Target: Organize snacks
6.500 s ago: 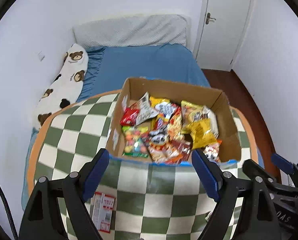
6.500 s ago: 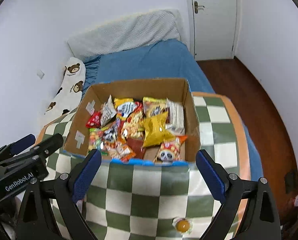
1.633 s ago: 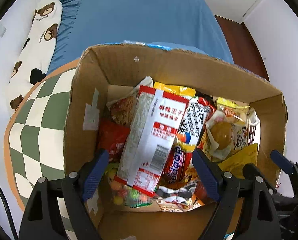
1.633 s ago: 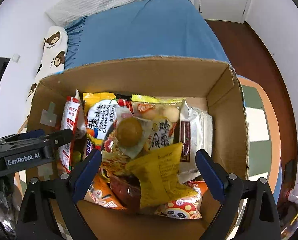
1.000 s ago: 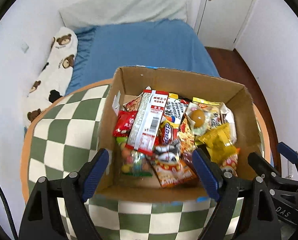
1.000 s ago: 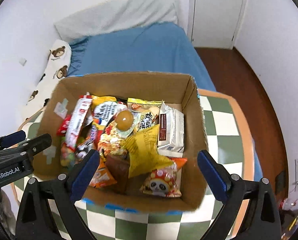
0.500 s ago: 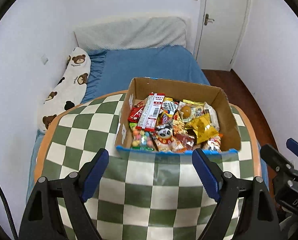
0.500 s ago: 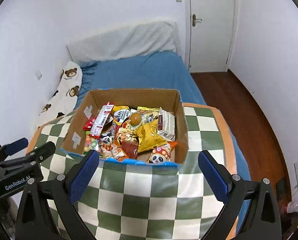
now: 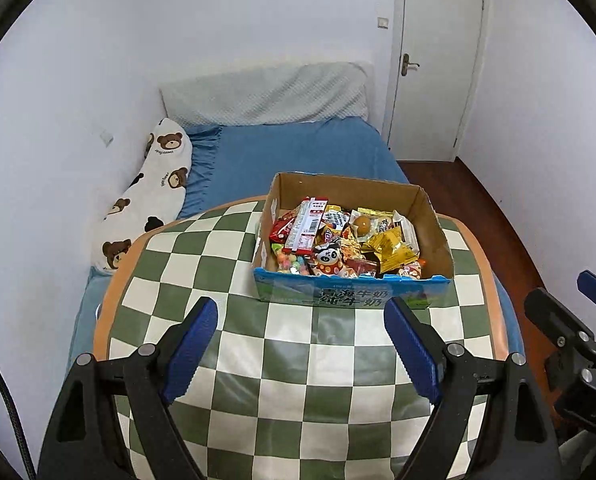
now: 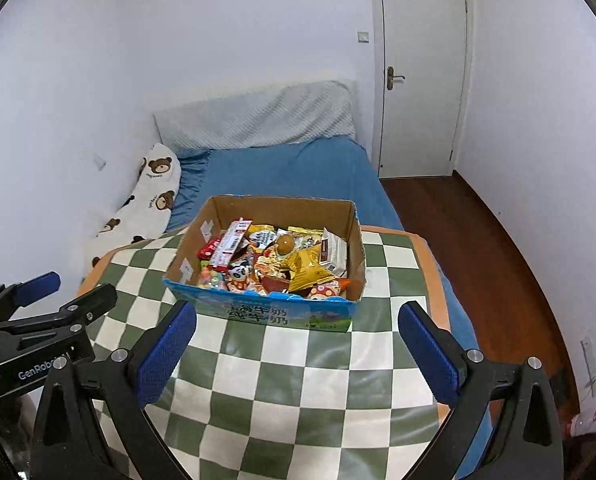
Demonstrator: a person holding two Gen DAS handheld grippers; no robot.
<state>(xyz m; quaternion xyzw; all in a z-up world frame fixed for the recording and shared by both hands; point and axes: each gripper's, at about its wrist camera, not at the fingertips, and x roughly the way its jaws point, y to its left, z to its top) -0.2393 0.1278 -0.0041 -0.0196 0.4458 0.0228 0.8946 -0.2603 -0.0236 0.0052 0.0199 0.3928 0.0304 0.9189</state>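
Now, box position: cardboard box (image 9: 354, 300) of snacks (image 9: 344, 240) on checked table (image 9: 258, 380), ahead of both grippers.
Long axis: crosswise.
Left gripper (image 9: 304, 342): wide, empty.
Right gripper (image 10: 298, 344): wide, empty.
Nearer hand: neither, judged.

white walls, a closed white door (image 9: 438, 60), dark wood floor (image 10: 478, 248), and a blue-sheeted bed (image 9: 298, 156).

Left gripper (image 9: 300, 350) and right gripper (image 10: 297, 346) look alike — black angular frames with silver screws and ribbed blue pads (image 9: 192, 346). White "GenRobot.AI" lettering marks the left gripper's side — a black cable (image 9: 2, 392) runs beside it.
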